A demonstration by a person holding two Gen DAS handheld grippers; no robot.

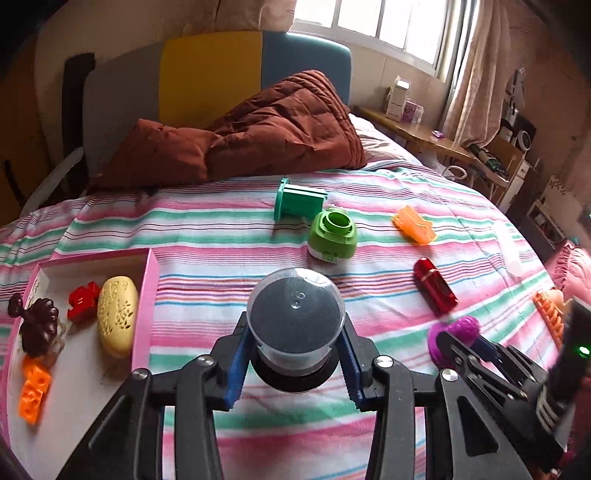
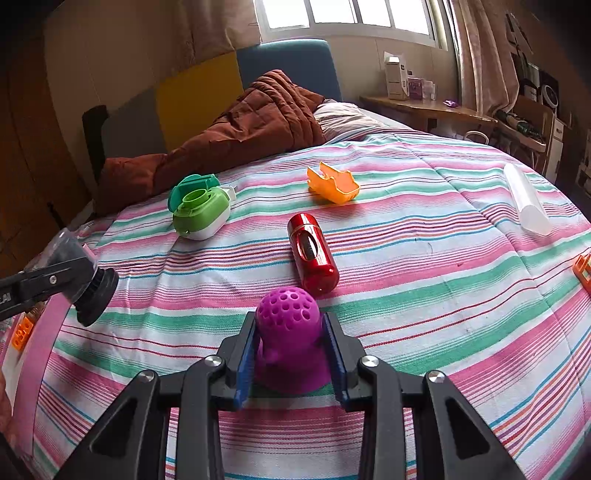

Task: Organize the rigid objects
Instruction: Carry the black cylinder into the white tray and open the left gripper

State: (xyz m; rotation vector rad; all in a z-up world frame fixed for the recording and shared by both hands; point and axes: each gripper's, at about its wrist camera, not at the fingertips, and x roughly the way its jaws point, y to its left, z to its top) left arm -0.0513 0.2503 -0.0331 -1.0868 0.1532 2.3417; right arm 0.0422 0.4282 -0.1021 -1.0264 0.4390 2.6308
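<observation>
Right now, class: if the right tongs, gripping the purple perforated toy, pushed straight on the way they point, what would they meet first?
Most likely the shiny red metal cylinder, lying just beyond the purple perforated toy in the right tongs; depth is uncertain.

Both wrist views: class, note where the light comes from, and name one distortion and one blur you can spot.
Left wrist view: daylight from the window, blown out white; the bed bulges from the fisheye. Right wrist view: same bright window and dark corners; the jar in the left gripper is smeared at the edge.
</observation>
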